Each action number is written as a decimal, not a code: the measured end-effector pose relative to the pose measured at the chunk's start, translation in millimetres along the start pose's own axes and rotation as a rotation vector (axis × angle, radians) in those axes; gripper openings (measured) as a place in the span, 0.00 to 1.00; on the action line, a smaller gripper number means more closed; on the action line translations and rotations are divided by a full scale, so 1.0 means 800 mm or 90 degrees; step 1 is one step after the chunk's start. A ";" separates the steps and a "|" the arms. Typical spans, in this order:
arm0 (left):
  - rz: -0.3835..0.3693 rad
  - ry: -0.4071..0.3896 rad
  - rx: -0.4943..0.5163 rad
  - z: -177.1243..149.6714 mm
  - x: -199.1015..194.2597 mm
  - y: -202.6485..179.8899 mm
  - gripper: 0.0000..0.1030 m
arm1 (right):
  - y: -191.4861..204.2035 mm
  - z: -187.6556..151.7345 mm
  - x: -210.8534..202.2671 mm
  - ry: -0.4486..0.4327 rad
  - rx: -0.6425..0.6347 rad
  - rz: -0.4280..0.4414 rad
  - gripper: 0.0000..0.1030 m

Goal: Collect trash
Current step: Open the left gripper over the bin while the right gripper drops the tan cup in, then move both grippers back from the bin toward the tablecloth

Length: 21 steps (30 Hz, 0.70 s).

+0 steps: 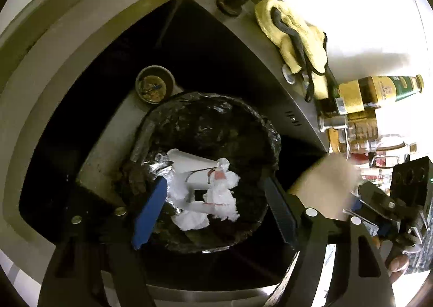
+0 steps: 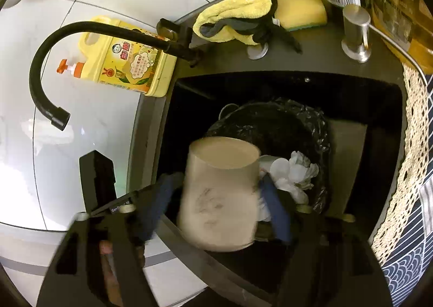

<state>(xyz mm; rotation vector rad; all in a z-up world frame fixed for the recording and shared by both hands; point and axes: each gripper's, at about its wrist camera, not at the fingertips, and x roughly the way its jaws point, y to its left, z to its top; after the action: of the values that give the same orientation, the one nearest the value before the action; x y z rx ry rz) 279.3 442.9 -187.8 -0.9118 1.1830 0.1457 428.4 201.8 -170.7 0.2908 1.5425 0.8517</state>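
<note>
One paper cup (image 2: 219, 193), blurred, sits between the right gripper's (image 2: 216, 204) two spread fingers above the bin (image 2: 322, 128).
The one black-lined bin stands in the sink (image 2: 384, 106), holding crumpled tissue (image 1: 216, 198) and one white cup (image 1: 194, 169); the left gripper (image 1: 213, 212) hangs wide, empty, over it.

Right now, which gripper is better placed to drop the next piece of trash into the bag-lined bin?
Right. The right gripper holds a paper cup above the black-lined bin; the left gripper hangs open and empty over the tissues.
</note>
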 end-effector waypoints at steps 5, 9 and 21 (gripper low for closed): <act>-0.013 -0.002 -0.014 -0.004 -0.002 0.006 0.70 | -0.005 -0.001 -0.010 -0.011 0.019 0.007 0.78; -0.018 -0.005 -0.006 -0.009 -0.006 0.000 0.70 | -0.005 -0.010 -0.023 -0.019 0.015 0.007 0.78; -0.071 -0.023 0.041 -0.048 -0.033 -0.038 0.70 | -0.038 -0.073 -0.086 -0.078 0.038 -0.018 0.79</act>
<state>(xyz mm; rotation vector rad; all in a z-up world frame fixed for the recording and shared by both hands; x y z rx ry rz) 256.8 406.3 -152.5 -0.9123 1.0949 0.0339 395.4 117.0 -143.0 0.3567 1.4568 0.7526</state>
